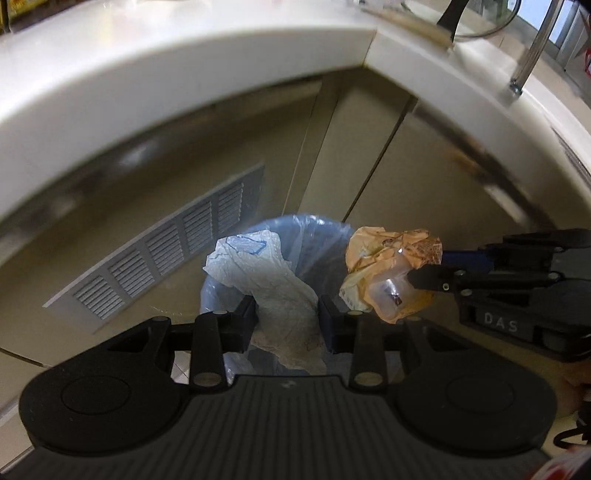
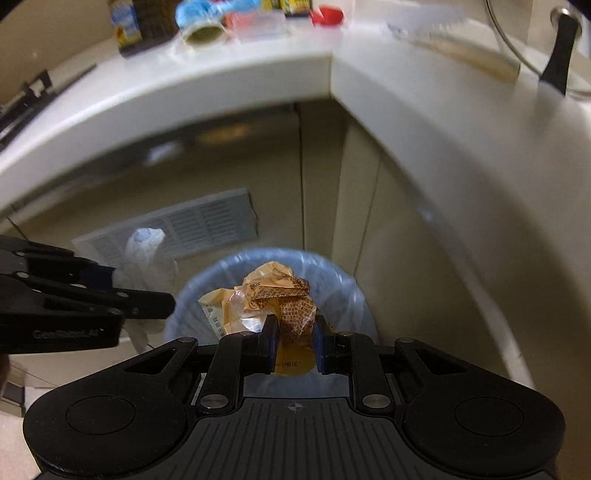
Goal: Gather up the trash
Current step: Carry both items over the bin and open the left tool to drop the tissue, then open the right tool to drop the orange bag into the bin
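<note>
A round bin with a blue plastic liner (image 1: 317,236) stands on the floor under the counter; it also shows in the right wrist view (image 2: 332,280). My left gripper (image 1: 286,321) is shut on a crumpled white plastic bag (image 1: 258,273) and holds it over the bin's left rim. My right gripper (image 2: 293,339) is shut on an orange crumpled snack wrapper (image 2: 284,299) directly above the bin opening. In the left wrist view the wrapper (image 1: 391,258) hangs at the bin's right with the right gripper (image 1: 428,271) on it. The white bag (image 2: 147,254) shows left of the bin.
A white L-shaped counter edge (image 1: 184,74) overhangs the bin. A grey vent grille (image 1: 166,243) sits in the cabinet base at the left. Bottles, a cardboard roll (image 2: 203,33) and a red lid (image 2: 328,14) stand on the counter. A glass pan lid (image 2: 535,44) lies at the right.
</note>
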`<state>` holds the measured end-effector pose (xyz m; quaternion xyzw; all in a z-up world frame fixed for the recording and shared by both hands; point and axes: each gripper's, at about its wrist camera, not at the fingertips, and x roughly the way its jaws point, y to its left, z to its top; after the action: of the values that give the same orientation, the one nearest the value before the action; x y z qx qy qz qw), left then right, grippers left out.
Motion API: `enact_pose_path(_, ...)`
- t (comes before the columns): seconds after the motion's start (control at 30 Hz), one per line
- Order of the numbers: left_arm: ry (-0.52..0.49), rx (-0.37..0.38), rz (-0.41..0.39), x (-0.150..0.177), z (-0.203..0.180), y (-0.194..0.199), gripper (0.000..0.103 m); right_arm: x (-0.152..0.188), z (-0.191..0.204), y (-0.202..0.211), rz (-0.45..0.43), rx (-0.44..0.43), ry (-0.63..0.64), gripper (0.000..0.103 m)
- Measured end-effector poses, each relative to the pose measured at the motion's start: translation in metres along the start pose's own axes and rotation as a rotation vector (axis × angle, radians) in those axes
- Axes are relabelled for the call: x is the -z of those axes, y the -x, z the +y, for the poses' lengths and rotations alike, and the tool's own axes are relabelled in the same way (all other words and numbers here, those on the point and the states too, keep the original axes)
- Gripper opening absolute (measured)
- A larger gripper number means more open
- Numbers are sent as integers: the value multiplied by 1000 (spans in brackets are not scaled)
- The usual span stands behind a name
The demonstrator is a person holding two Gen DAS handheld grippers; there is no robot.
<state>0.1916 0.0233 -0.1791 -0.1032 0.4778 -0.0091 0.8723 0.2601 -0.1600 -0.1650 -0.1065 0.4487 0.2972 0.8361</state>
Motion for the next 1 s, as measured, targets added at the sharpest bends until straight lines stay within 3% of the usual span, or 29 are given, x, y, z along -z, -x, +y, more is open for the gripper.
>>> enact_pose_path(0.67,-72,8,106,4,-1,-80,34,21,-5,-65,108,42,-24,20)
enact_pose_path(0.77,-64,2,103,4,0,-84,37,20,-5,-69,112,45,-31,20)
enact_pose_path(0.8,-57,-3,99,4,1,-85,45,20,-5,-69,114,45,-33,20)
enact_pose_path(0.87,-42,-3,100,4,2,-84,50,20,-4,-66,115,49,-37,20)
enact_pose_path(1.0,-52,-13,108,0,0,-87,51,19,-2,-66,121,45,-44,20)
